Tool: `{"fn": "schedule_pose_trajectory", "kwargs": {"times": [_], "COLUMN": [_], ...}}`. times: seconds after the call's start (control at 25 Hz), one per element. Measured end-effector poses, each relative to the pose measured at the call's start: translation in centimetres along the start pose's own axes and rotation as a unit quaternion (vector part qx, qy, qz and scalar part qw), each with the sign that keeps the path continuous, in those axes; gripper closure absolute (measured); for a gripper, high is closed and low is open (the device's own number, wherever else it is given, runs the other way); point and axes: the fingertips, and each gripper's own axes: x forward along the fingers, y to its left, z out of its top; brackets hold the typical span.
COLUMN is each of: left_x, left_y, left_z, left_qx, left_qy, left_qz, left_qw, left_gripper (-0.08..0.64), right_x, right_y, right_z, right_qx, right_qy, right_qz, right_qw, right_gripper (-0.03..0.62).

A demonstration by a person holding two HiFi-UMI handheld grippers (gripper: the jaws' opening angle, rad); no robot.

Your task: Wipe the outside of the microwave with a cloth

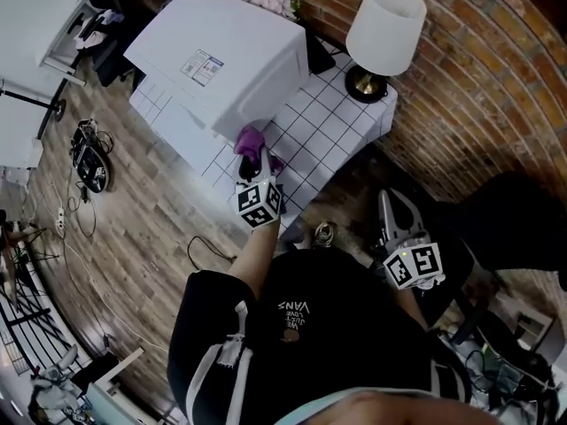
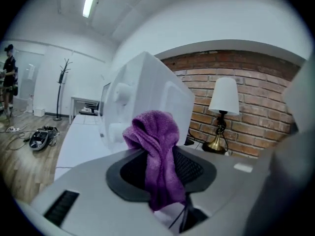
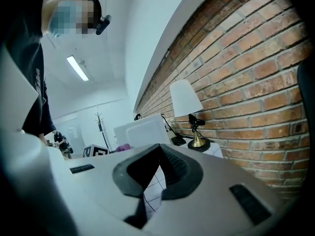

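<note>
The white microwave [image 1: 221, 60] stands on a white tiled table [image 1: 341, 118]. My left gripper [image 1: 259, 156] is shut on a purple cloth [image 1: 249, 138], which sits at the microwave's lower near corner. In the left gripper view the cloth [image 2: 152, 127] bunches up between the jaws of the left gripper [image 2: 160, 156], with the microwave [image 2: 147, 97] just behind it. My right gripper [image 1: 390, 200] hangs off the table's edge to the right, away from the microwave. In its own view the right gripper [image 3: 158, 149] is shut with nothing in it, and the microwave [image 3: 141, 131] shows far off.
A table lamp [image 1: 383, 34] with a white shade stands at the table's far right corner by the brick wall [image 1: 478, 87]. Cables and a device [image 1: 89, 158] lie on the wooden floor to the left. A dark chair [image 1: 514, 228] is at the right.
</note>
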Motion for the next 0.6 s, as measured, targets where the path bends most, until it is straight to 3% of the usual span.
{"fn": "schedule_pose_trajectory", "kwargs": {"times": [0.28, 0.6], "left_x": [-1.7, 2.3], "left_y": [2.9, 0.6], "left_z": [-2.6, -3.4], "left_qx": [-0.045, -0.063], "left_qy": [0.039, 0.070], "left_qz": [0.039, 0.017], "left_qw": [0.9975, 0.9954], "left_gripper": [0.417, 0.417], "right_x": [0.2, -1.0], "right_y": [0.3, -1.5], "right_z": [-0.2, -0.1], "right_qx": [-0.001, 0.007], "right_qy": [-0.002, -0.005], "right_qz": [0.018, -0.018], "right_qw": [1.000, 1.000], "right_gripper": [0.594, 0.594]}}
